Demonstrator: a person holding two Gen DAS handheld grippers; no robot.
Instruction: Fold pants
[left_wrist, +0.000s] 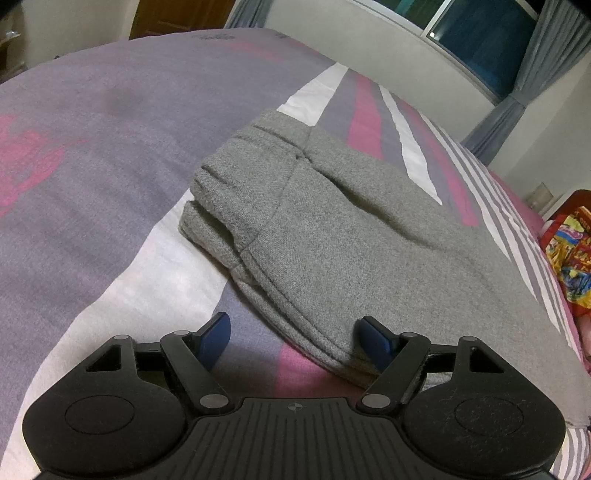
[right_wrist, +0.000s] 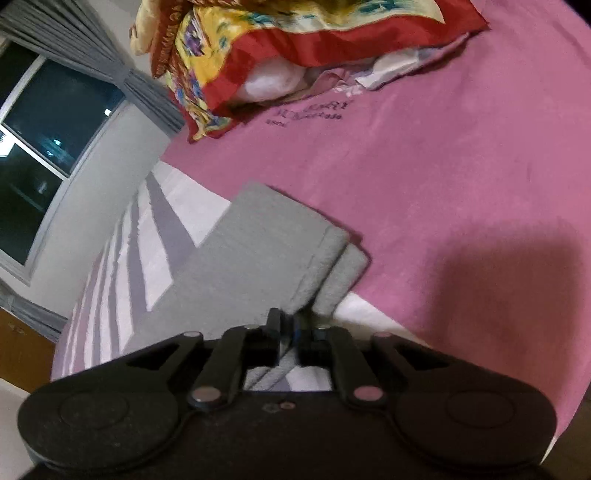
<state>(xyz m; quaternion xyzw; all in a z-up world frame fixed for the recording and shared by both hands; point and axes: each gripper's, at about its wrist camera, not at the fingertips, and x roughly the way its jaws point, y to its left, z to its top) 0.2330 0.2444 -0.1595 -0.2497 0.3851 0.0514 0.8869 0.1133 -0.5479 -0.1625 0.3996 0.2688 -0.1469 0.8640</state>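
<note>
Grey pants (left_wrist: 332, 236) lie folded lengthwise on the bed, waistband at the far left in the left wrist view. My left gripper (left_wrist: 295, 339) is open, its blue fingers (left_wrist: 375, 341) straddling the near edge of the pants, holding nothing. In the right wrist view the pants' leg ends (right_wrist: 273, 251) lie stacked on the pink sheet. My right gripper (right_wrist: 290, 328) is shut on the near edge of the grey pants cloth, which runs back between the jaws.
The bed has a purple, pink and white striped sheet (left_wrist: 92, 155), pink on the right side (right_wrist: 443, 192). A red and yellow patterned pillow (right_wrist: 280, 48) lies at the head. A wall, window (right_wrist: 48, 122) and grey curtains border the far side.
</note>
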